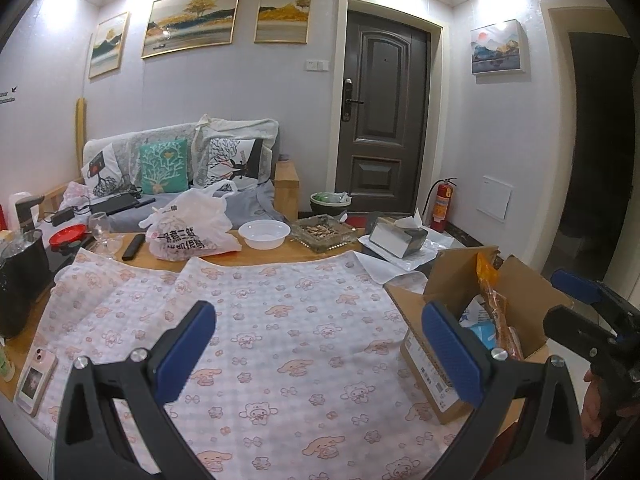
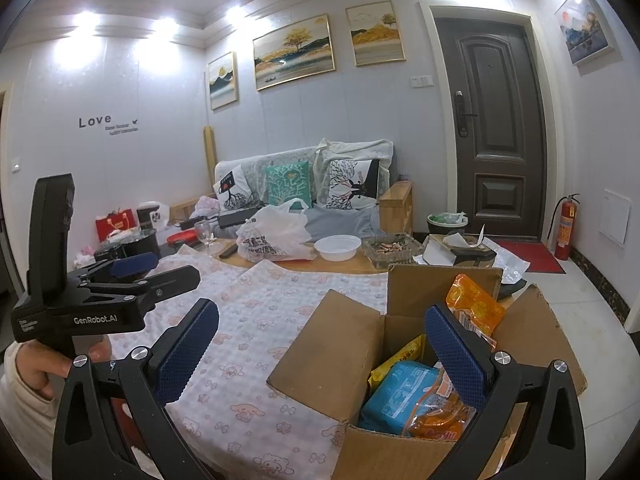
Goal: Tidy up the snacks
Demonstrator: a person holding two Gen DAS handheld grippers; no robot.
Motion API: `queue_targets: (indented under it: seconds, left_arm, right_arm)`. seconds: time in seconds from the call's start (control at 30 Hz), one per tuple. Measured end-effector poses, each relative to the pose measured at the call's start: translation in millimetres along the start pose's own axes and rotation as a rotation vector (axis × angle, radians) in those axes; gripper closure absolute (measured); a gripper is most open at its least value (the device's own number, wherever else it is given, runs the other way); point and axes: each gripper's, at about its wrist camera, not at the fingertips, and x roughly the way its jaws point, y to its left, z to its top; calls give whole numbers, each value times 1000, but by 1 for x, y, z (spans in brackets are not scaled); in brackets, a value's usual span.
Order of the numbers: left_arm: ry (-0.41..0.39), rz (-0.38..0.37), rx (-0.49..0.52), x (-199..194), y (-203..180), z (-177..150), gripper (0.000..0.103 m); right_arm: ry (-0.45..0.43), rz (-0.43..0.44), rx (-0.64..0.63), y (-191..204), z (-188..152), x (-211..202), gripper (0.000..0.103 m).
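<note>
An open cardboard box [image 2: 332,344] stands on the right of the table on a pink cartoon-print cloth [image 2: 256,320]. Inside it are a blue snack packet [image 2: 400,396], a yellow packet [image 2: 400,360] and an orange packet [image 2: 474,308] standing upright. My right gripper [image 2: 322,354] hovers open over the box's near left corner, holding nothing. My left gripper [image 1: 320,348] is open and empty above the cloth [image 1: 280,320], with the box [image 1: 456,272] by its right finger. Each gripper shows in the other's view: the left gripper [image 2: 168,270] and the right gripper [image 1: 560,300].
Beyond the cloth sit a white plastic bag [image 1: 188,228], a white bowl [image 1: 264,234], a glass ashtray [image 1: 324,232], a tissue box [image 1: 396,238], a wine glass [image 1: 100,232] and a remote [image 1: 133,247]. A phone [image 1: 34,376] and black kettle [image 1: 24,268] are at the left.
</note>
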Motion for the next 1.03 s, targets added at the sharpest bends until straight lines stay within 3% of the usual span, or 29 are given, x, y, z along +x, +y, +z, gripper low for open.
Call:
queue_targets:
  seconds: [1.03]
  left_arm:
    - [-6, -24, 14, -2, -4, -1, 1]
  right_arm:
    - [3, -8, 20, 13, -6, -5, 0]
